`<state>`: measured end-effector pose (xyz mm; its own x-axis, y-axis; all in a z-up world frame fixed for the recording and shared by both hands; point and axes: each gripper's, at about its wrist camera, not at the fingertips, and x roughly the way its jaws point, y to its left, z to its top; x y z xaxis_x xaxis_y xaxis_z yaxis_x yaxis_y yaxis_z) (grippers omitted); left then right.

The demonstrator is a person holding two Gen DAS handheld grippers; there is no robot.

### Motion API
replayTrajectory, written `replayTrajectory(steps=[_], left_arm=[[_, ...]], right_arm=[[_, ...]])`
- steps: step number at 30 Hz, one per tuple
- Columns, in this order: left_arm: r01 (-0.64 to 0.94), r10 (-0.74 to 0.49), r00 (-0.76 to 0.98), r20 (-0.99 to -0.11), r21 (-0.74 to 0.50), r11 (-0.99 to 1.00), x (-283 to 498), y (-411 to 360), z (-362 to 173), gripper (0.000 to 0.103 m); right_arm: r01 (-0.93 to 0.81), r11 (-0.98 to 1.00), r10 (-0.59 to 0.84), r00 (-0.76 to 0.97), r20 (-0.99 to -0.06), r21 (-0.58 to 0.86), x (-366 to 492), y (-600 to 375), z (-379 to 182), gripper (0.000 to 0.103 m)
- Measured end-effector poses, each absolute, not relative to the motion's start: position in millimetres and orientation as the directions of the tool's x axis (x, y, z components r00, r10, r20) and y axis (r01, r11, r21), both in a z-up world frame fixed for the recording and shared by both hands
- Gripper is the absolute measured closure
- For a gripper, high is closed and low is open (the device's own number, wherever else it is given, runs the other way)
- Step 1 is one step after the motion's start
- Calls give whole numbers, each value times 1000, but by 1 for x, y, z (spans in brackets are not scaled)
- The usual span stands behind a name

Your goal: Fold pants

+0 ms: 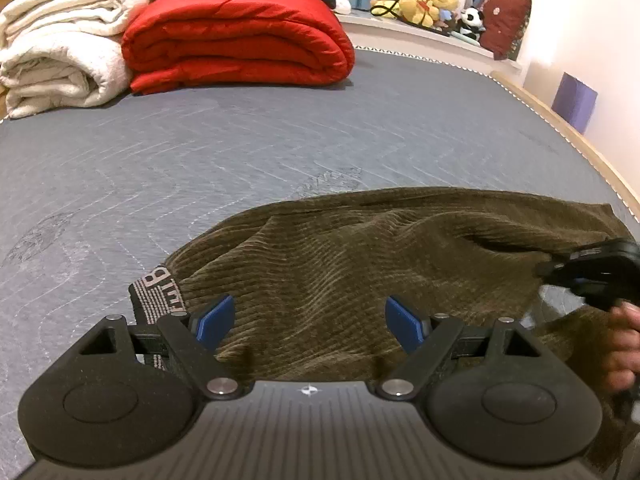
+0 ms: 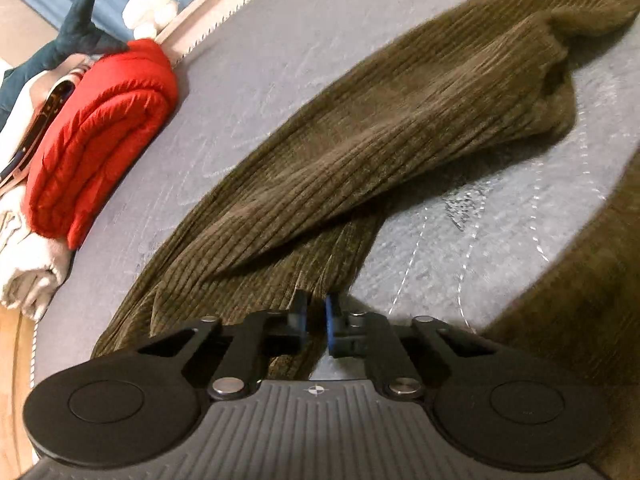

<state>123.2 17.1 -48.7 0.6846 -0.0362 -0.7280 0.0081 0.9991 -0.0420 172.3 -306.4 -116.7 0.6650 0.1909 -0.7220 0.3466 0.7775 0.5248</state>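
Seen from the left wrist, the left tongs (image 1: 306,322) stand wide apart, blue pads (image 1: 216,322) clear of any cloth, hovering just above the olive corduroy pants (image 1: 360,264) that lie on the grey bed (image 1: 200,152). The patterned waistband (image 1: 156,294) shows at the near left edge of the cloth, just beside the left pad, so this hand seems placed to take the waist end once it is needed. At the right edge of this view the right tongs (image 1: 560,270) reach in with a person's hand (image 1: 624,340) behind them, their tip against a raised ridge of fabric. Folded white blankets (image 1: 60,40) and a red quilt (image 1: 236,36) sit well apart at the far side of the bed, with stuffed toys (image 1: 432,4) on a ledge beyond (none of it in the way).

From the right wrist, the right tongs (image 2: 316,320) are drawn nearly together, and the edge of the pants (image 2: 360,140) runs in between their pads; the grip looks like a pinch on a thin layer of corduroy, though the picture is somewhat blurred. One leg lies diagonally over the other, stretching away to the upper right, where the far end bunches up. Holding at this near edge would let the hand drag or lift the leg to straighten it. The pants are not yet laid flat, so the folding appears to be at an early stage.
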Motion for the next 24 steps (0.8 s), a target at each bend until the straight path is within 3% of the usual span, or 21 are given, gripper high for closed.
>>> replayTrajectory(steps=[6, 14, 19, 24], left_arm=[[4, -35, 687, -726, -45, 999, 124, 20, -47, 17], [-3, -30, 686, -727, -44, 999, 125, 21, -47, 17], [0, -29, 684, -729, -41, 999, 125, 20, -47, 17], [-3, -31, 684, -728, -45, 999, 124, 21, -47, 17]], right_arm=[[289, 791, 120, 792, -599, 540, 118, -273, -64, 98], [420, 782, 78, 667, -741, 460, 119, -271, -96, 97], [434, 763, 73, 678, -732, 479, 122, -281, -96, 96], [407, 781, 14, 746, -666, 473, 109, -287, -76, 92]])
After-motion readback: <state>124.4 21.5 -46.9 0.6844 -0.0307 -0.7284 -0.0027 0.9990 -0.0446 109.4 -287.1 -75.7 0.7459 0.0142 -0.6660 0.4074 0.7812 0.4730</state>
